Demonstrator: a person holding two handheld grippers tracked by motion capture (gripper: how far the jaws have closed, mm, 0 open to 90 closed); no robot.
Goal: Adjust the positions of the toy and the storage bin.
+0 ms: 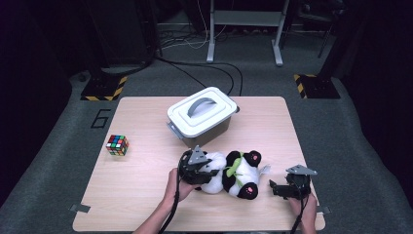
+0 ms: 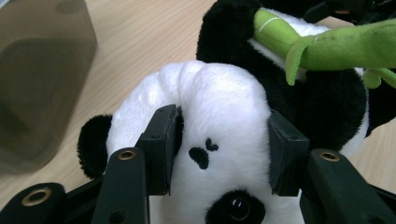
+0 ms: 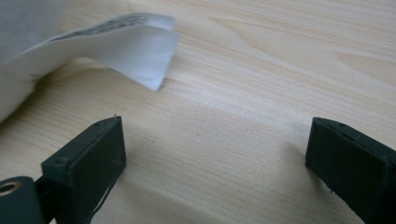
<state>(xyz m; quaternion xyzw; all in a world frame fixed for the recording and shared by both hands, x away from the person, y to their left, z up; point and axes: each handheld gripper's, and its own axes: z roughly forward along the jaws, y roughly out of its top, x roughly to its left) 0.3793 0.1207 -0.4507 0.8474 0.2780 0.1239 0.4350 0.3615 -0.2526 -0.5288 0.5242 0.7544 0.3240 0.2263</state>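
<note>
We can read one sign with any certainty: a large dark digit "6" (image 1: 101, 118) marked on the grey floor (image 1: 58, 146), just off the left edge of the tabletop (image 1: 146, 195). In the right gripper view we see a white fabric tag (image 3: 116, 44) lying on the wood, with a line of grey print along its upper edge, but the print is too blurred for us to read.
</note>
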